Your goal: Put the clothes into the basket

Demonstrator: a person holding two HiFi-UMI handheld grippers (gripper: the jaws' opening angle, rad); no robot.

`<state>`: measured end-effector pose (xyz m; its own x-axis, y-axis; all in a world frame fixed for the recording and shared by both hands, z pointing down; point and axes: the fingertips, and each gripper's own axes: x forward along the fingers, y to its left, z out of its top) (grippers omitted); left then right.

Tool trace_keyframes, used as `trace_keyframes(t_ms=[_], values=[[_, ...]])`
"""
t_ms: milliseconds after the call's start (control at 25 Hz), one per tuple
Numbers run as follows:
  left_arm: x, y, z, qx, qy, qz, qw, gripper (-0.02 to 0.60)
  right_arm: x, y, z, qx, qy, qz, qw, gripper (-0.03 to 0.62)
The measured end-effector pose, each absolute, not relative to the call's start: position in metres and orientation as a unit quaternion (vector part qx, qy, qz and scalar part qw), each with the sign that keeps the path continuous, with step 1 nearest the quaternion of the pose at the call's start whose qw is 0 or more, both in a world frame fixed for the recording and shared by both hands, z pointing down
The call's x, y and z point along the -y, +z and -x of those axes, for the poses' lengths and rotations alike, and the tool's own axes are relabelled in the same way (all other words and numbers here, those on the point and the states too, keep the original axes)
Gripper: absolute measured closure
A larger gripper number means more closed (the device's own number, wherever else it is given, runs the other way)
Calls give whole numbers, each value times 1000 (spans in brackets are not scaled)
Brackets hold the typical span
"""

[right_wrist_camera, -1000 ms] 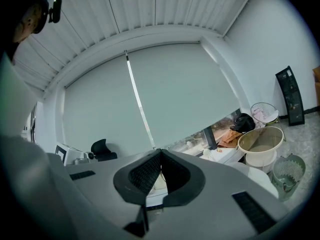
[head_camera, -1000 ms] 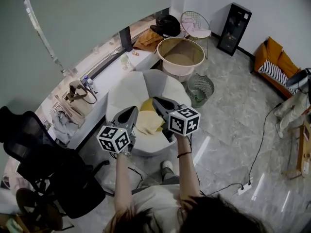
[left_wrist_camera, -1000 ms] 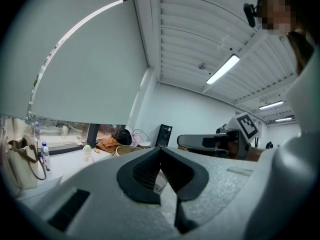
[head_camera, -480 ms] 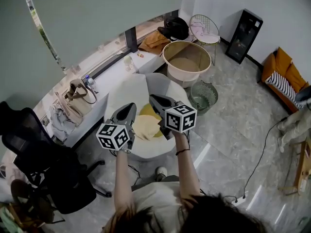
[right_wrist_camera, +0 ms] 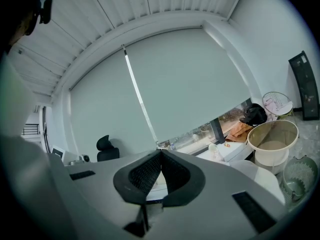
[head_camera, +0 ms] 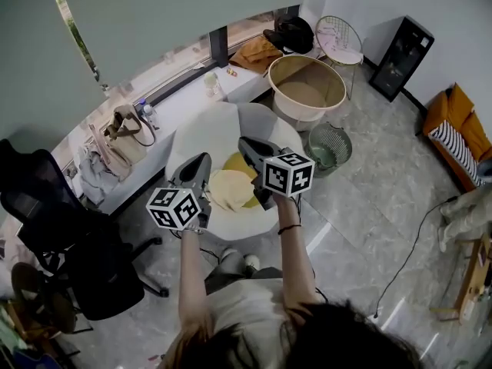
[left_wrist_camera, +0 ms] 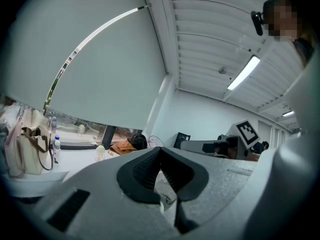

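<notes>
Cloth (head_camera: pixel 231 189) edged forward over white seat (head_camera: pixel 204 133), basket (head_camera: pixel 306 94) beyond.

Office-like room: black swivel chair (head_camera: pixel 65 241), roller blind (head_camera: pixel 177 29), glossy tiled floor (head_camera: pixel 369 206).
</notes>
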<state>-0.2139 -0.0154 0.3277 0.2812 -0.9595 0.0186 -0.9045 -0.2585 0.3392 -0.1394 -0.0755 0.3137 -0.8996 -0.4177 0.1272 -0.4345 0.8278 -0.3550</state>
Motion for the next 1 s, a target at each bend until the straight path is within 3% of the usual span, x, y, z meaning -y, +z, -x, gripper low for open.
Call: trace_keyframes(t_ms=[1000], values=[[61,415,234,565,-41,-783,258,571,115,419,179,917,314,-232,80,585]])
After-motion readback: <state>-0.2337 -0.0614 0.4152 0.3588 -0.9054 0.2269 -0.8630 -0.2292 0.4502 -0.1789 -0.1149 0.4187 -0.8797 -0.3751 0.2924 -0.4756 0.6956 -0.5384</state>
